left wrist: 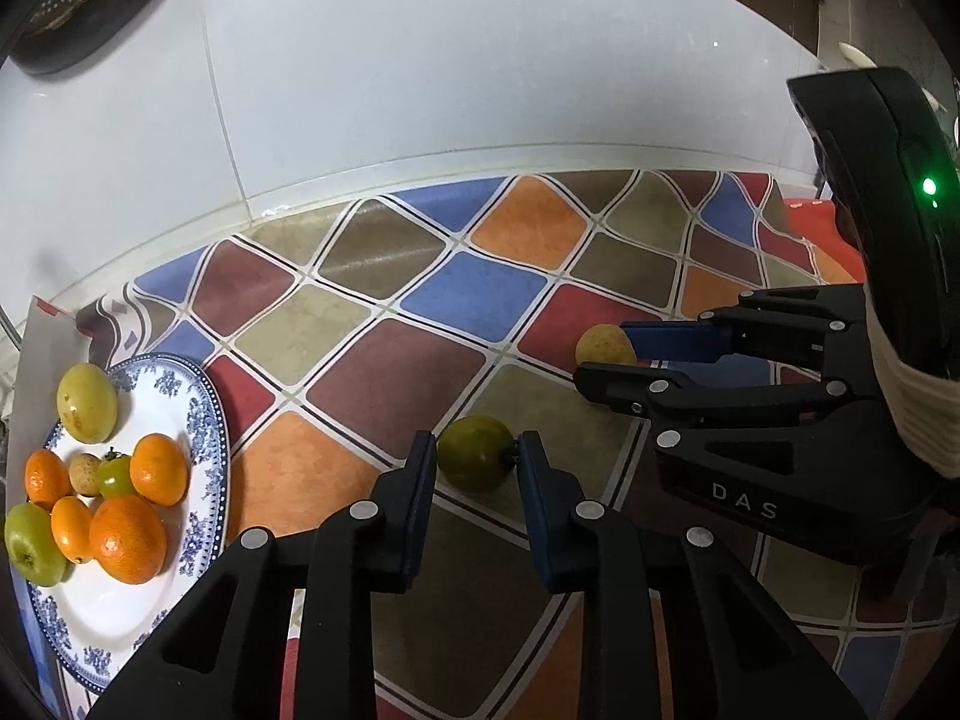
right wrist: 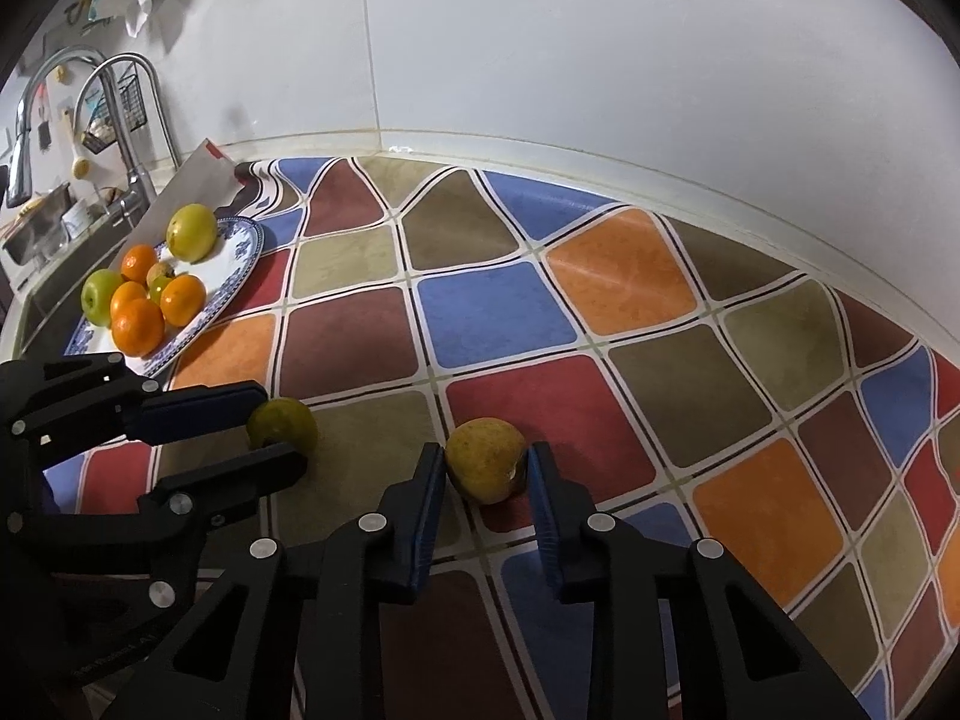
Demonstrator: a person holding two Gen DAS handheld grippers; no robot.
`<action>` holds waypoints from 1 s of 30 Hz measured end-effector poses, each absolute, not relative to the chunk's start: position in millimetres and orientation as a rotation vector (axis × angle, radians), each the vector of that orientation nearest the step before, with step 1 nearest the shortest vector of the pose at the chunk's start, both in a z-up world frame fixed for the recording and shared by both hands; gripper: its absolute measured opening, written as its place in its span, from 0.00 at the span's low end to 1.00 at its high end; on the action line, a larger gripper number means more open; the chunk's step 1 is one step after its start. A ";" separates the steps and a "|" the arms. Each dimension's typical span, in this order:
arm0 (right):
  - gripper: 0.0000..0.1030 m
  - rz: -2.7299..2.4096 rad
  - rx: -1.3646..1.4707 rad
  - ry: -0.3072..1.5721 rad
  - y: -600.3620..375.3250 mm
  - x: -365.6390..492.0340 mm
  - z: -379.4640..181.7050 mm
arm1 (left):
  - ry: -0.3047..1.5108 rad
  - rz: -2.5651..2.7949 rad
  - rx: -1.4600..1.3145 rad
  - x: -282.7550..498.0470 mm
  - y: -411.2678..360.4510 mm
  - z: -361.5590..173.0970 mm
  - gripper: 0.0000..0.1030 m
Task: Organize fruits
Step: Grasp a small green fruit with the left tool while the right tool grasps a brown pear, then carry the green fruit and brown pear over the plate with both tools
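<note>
Gripping a green fruit (left wrist: 475,461), the left gripper (left wrist: 477,456) sits low on the tablecloth (left wrist: 480,300). To its right, the right gripper (right wrist: 487,463) clasps a yellow fruit (right wrist: 485,459). A fruit plate (left wrist: 207,420) lies far left.

Both grippers are matte black linkages with round silver rivets and blue finger pads (left wrist: 420,504). The right gripper (left wrist: 606,363) bears white "DAS" lettering, a green light and, seemingly, cream tape.

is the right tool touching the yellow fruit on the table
Touching. In the right wrist view, the yellow fruit sits between the right tool's two blue pads with no gap showing on either side.
</note>
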State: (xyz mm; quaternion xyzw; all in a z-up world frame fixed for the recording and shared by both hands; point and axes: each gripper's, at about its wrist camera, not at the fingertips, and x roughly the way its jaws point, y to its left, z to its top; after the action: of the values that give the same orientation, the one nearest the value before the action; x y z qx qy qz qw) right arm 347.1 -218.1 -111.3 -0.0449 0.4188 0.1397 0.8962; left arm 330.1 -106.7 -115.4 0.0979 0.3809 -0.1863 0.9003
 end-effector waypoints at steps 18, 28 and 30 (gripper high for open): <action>0.28 0.276 -0.062 0.790 -214.5 302.2 -74.5 | 0.687 -0.356 0.186 289.0 -92.8 -78.2 0.27; 0.28 0.266 -0.026 0.738 -206.3 266.7 -48.1 | 0.629 -0.323 0.159 254.9 -75.4 -51.5 0.27; 0.28 0.267 -0.025 0.729 -203.4 260.4 -44.2 | 0.617 -0.317 0.156 248.0 -72.0 -46.6 0.27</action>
State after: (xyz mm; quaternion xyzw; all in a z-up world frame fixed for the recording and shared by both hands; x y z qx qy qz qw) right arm 260.4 -203.4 -44.2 -0.0120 0.3556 0.1302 0.9255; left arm 248.0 -72.0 -46.6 0.0762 0.3023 -0.1549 0.9374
